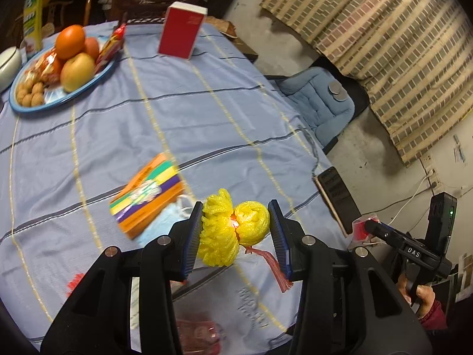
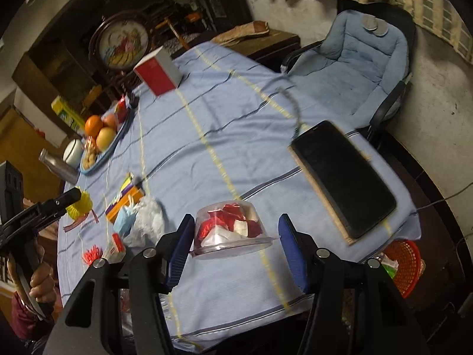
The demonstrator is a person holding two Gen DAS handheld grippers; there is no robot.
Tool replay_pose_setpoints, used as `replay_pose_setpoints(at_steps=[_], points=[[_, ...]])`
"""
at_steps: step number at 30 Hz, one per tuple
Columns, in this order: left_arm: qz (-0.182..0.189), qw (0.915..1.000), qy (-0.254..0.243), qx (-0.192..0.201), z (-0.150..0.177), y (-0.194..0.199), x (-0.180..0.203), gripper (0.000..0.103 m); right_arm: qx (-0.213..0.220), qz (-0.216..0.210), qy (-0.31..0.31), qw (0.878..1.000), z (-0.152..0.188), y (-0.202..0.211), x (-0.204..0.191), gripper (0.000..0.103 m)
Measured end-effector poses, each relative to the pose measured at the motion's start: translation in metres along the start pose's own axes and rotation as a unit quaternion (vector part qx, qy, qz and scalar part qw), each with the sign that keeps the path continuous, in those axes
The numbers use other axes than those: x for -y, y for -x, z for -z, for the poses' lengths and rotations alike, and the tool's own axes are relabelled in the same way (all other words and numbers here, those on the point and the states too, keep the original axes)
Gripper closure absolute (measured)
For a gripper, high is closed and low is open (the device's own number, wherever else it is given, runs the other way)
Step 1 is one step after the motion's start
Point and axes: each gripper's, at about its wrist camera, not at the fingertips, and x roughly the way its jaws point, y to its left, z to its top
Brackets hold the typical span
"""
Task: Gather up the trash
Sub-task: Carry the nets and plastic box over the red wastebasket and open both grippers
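Note:
My left gripper [image 1: 235, 207] is shut on a yellow foam fruit net [image 1: 224, 230], and a red strip [image 1: 273, 269] dangles from the net above the blue checked tablecloth [image 1: 207, 112]. In the right wrist view the same net [image 2: 79, 205] shows at the far left in that gripper. My right gripper [image 2: 236, 217] is shut on a clear plastic cup [image 2: 233, 230] lying on its side, stuffed with red and white scraps. That cup [image 1: 362, 227] also appears at the right edge of the left wrist view. A hand [image 2: 41, 284] holds the left gripper's grip.
On the cloth lie a colourful box [image 1: 147, 198], a blue face mask [image 2: 124, 222], a crumpled plastic bag [image 2: 147, 219], red bits [image 2: 91, 254], a black tablet [image 2: 343, 177], a red box [image 1: 180, 29] and a fruit plate [image 1: 65, 102]. An orange basket [image 2: 405, 263] sits below the table's edge, beside a blue-cushioned chair [image 2: 354, 68].

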Motion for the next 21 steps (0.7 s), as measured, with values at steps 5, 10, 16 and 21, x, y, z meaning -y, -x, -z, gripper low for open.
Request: replay_pose_setpoints(at_steps=[5,10,16,21], points=[[0.001,0.9999,-0.015,-0.001,-0.006,-0.009,0.03,0.059,0.021,-0.002,-0.027,0.999,-0.002,0.015,0.037,0.045],[0.01,0.999,-0.042,-0.008,-0.014,-0.026,0.066,0.059,0.044,0.008,-0.068,0.997,0.007,0.033,0.083,0.045],[0.031,0.9967,-0.072,-0.022,-0.023,-0.045,0.107,0.059,0.066,0.03,-0.127,0.989,0.028,0.054,0.139,0.045],[0.043,0.9935,-0.099,-0.035,-0.027,-0.062,0.142,0.059,0.076,0.045,-0.179,0.98,0.05,0.065,0.181,0.045]])
